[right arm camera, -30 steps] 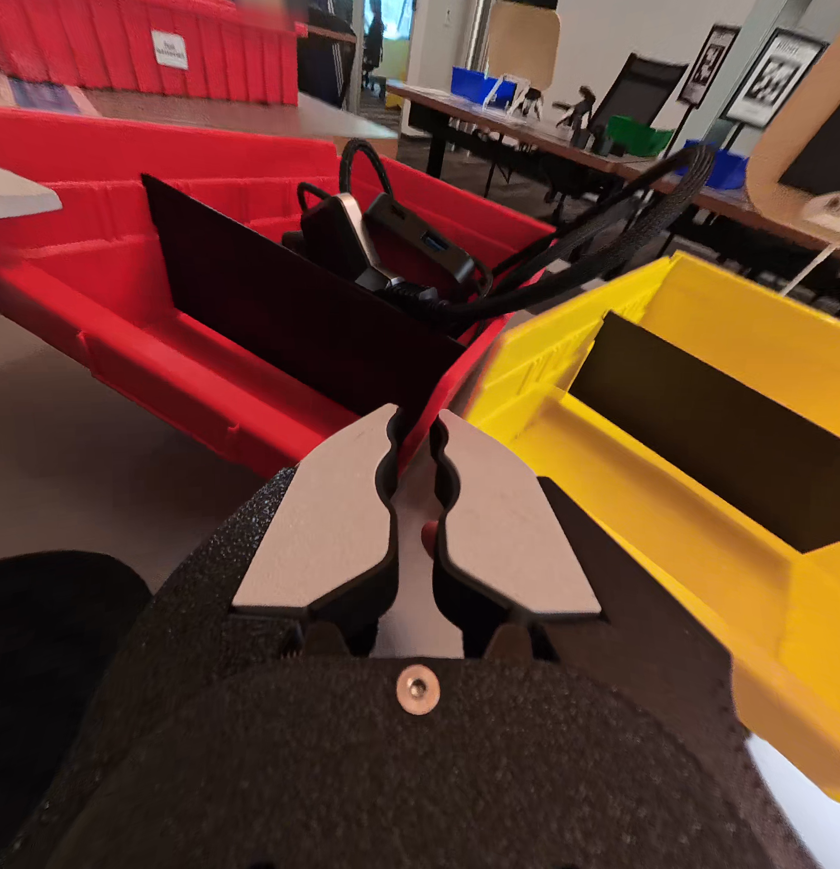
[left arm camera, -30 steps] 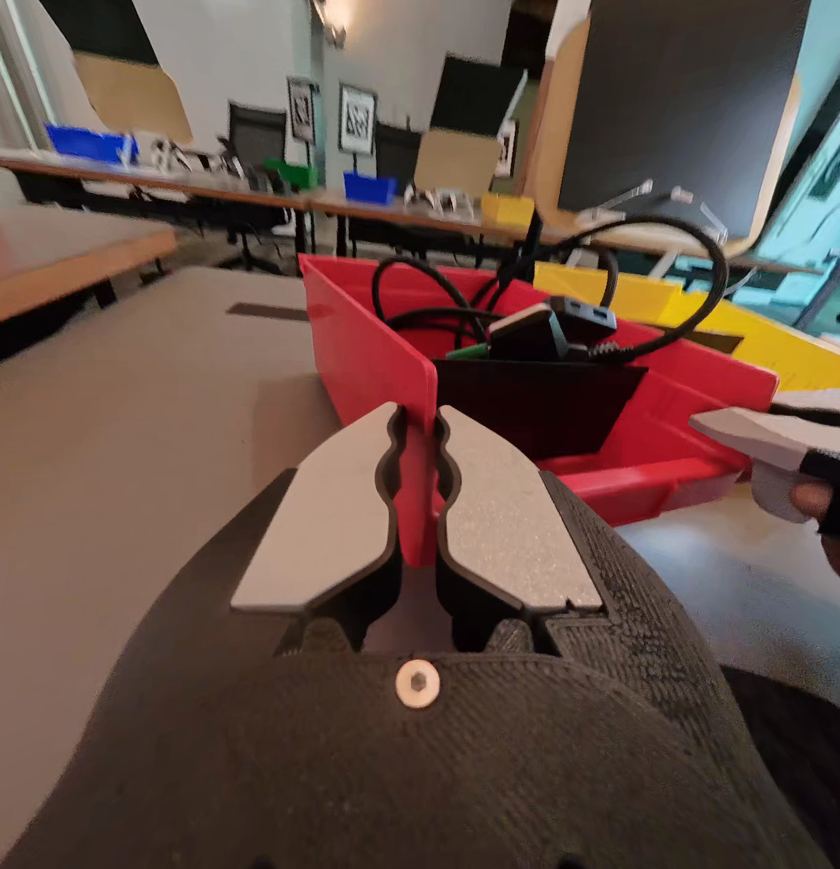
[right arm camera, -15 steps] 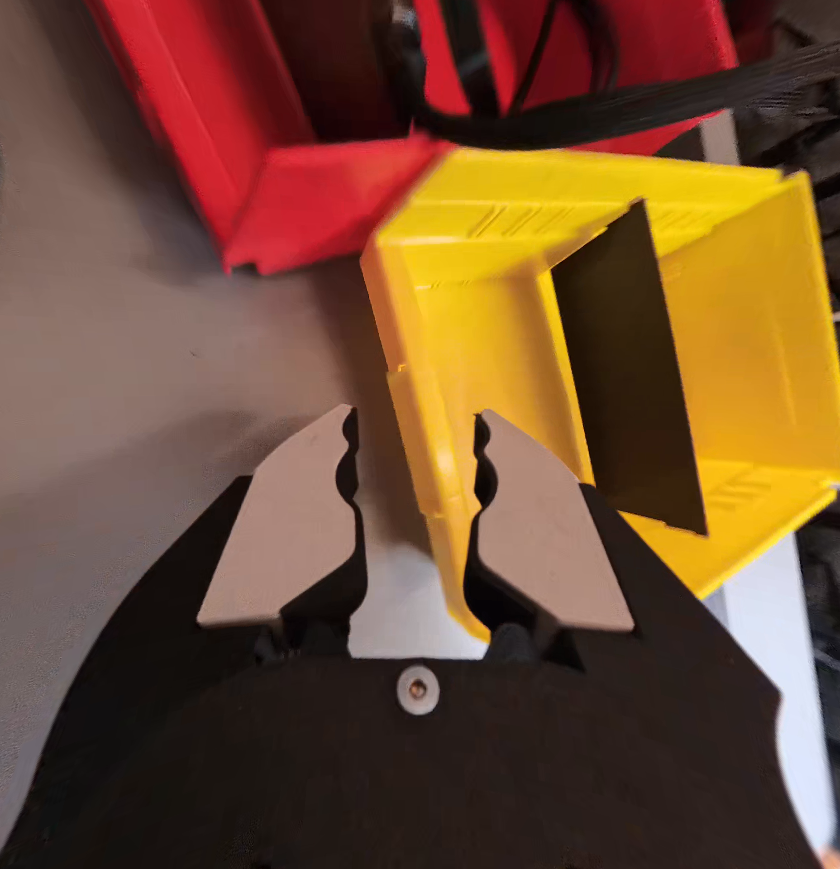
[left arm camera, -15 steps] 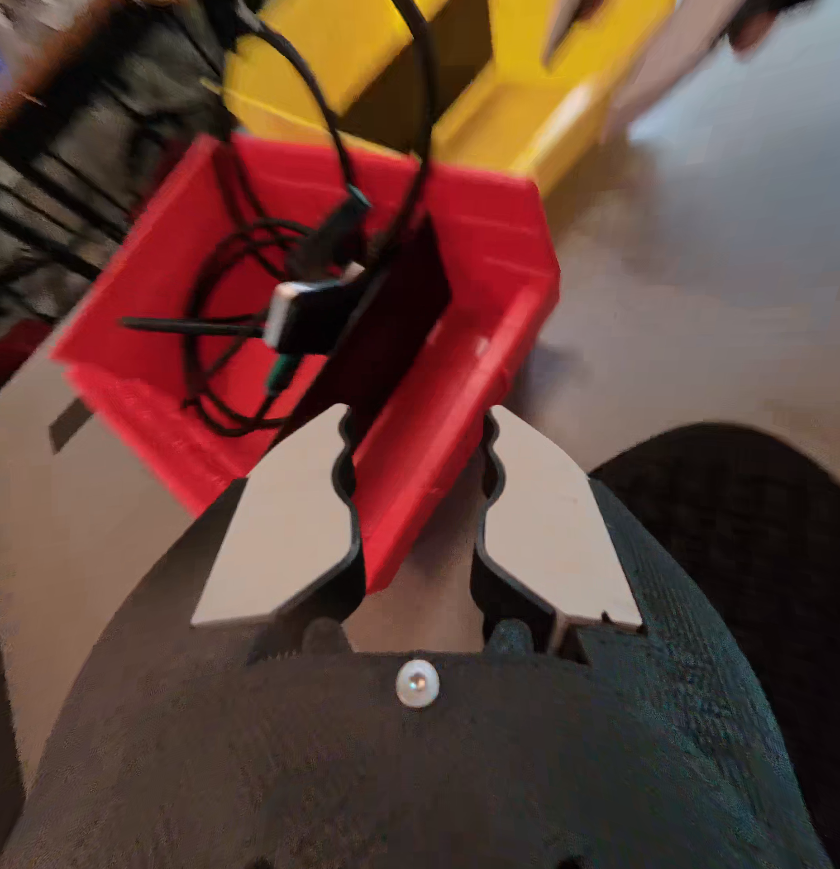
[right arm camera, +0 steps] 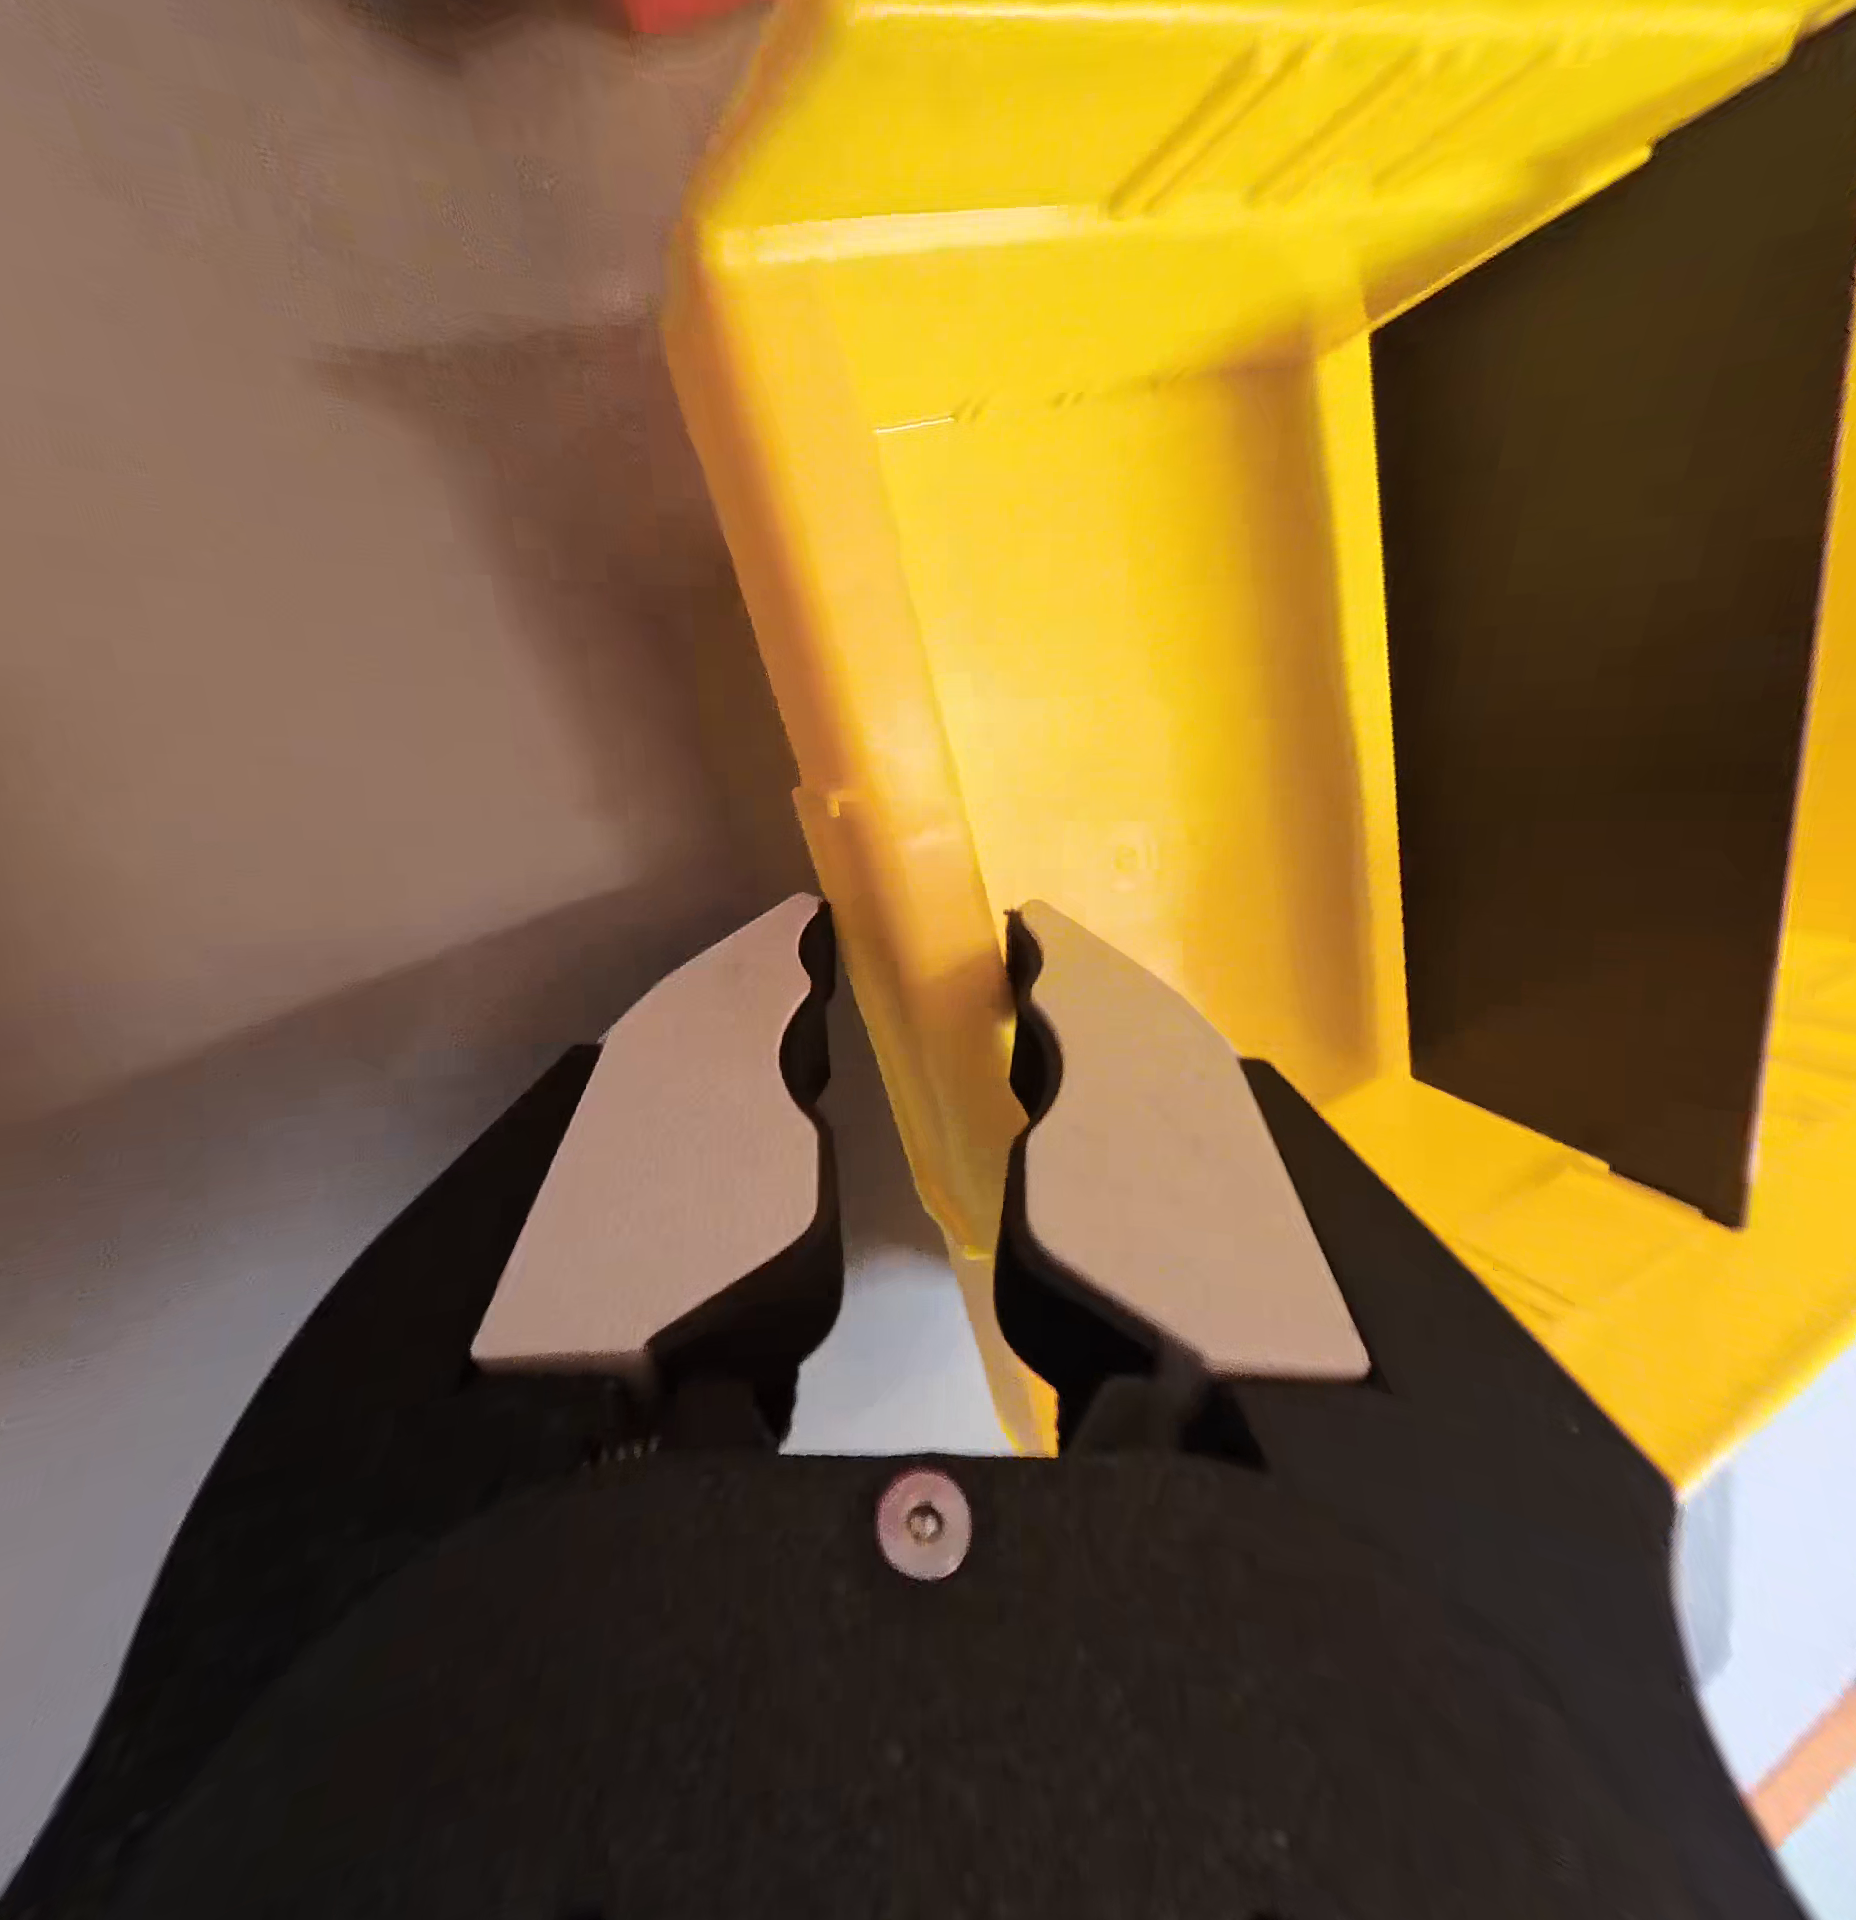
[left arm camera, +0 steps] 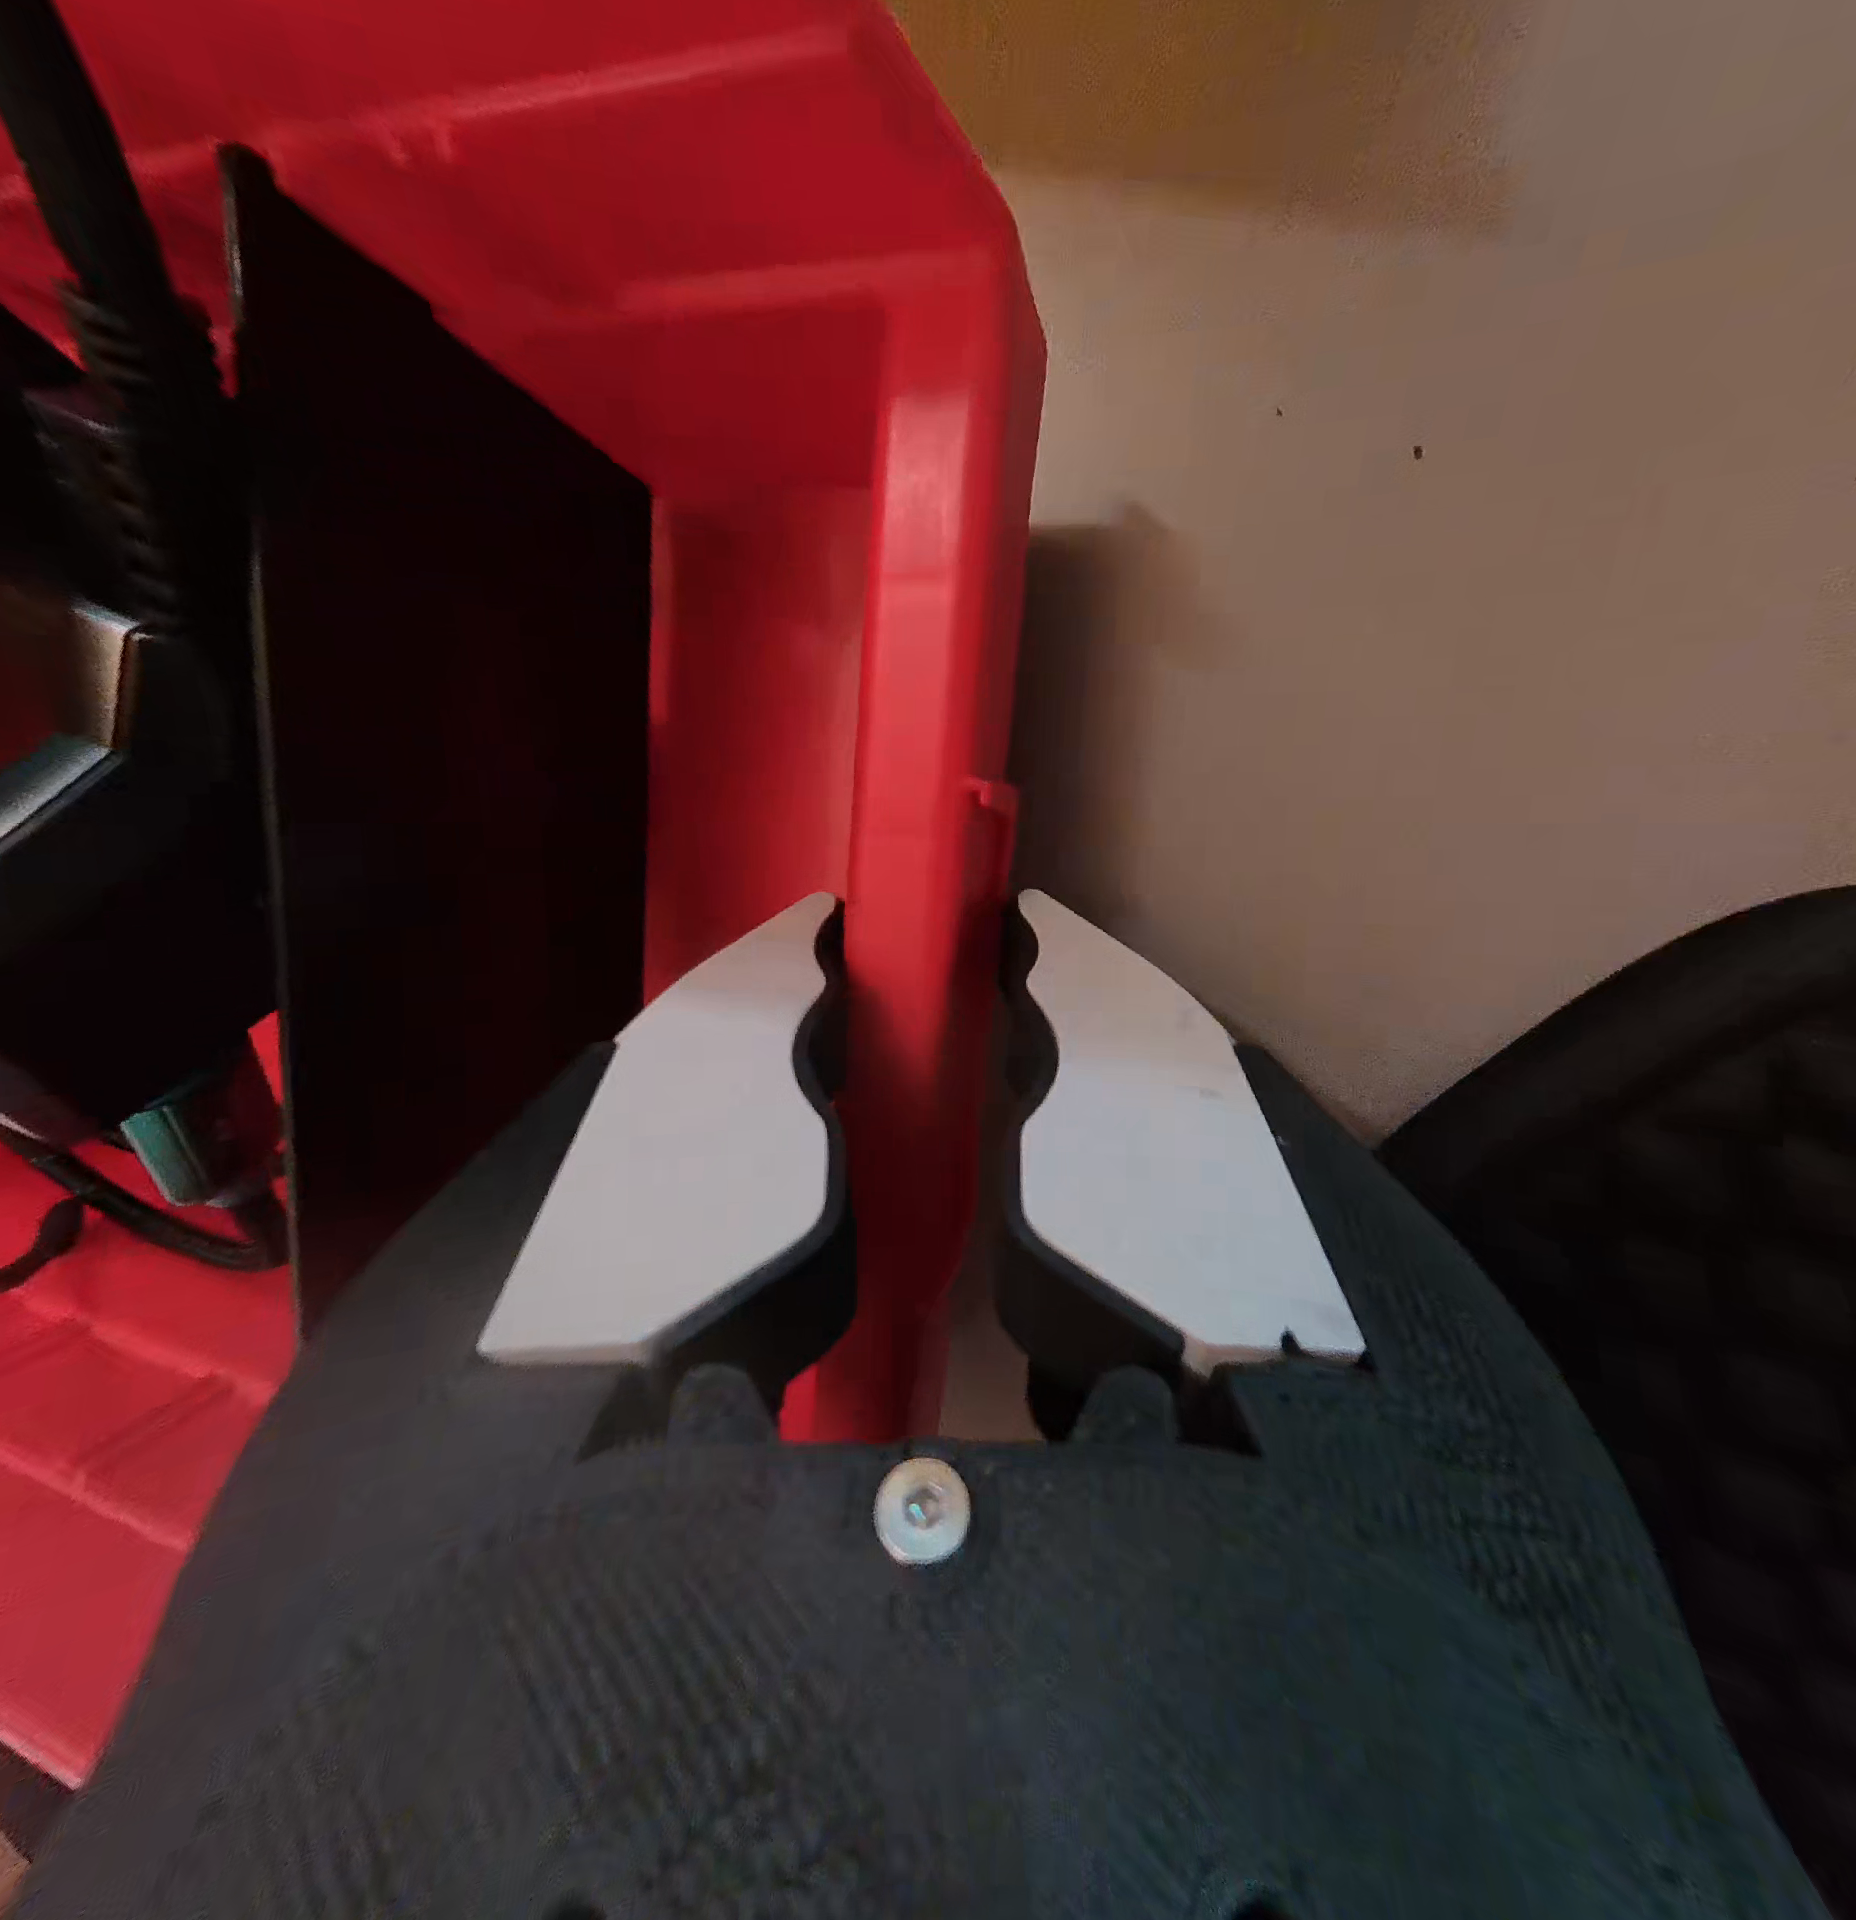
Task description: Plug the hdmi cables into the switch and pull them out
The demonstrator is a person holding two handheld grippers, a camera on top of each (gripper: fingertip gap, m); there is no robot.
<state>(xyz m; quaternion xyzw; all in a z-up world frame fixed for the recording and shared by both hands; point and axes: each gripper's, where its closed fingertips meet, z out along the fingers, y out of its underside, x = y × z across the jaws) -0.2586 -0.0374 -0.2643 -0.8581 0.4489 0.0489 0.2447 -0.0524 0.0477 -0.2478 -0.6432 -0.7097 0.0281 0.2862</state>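
My left gripper (left arm camera: pixel 926 914) looks down on a red bin (left arm camera: pixel 695 312), and its jaws are closed on the bin's front rim (left arm camera: pixel 929 675). Behind a black divider (left arm camera: pixel 436 727) in the bin lie a black switch box (left arm camera: pixel 62 883), a black cable (left arm camera: pixel 103 260) and a teal plug end (left arm camera: pixel 176 1148), all cut off by the left edge. My right gripper (right arm camera: pixel 916 914) has its jaws closed on the slanted front rim (right arm camera: pixel 893 831) of a yellow bin (right arm camera: pixel 1163 623). No cable or switch shows in the right wrist view.
The yellow bin holds a black divider (right arm camera: pixel 1589 675) and nothing else that I can see. Both bins stand on a beige table (left arm camera: pixel 1475 520). A black textured object (left arm camera: pixel 1682 1247) lies on the table just right of my left gripper. A white patch (right arm camera: pixel 1786 1507) shows under the yellow bin's corner.
Both grippers have dropped closer to the bins. Each had its fingers open around a bin's front rim and has now closed on it. The views are tighter, with the room gone.
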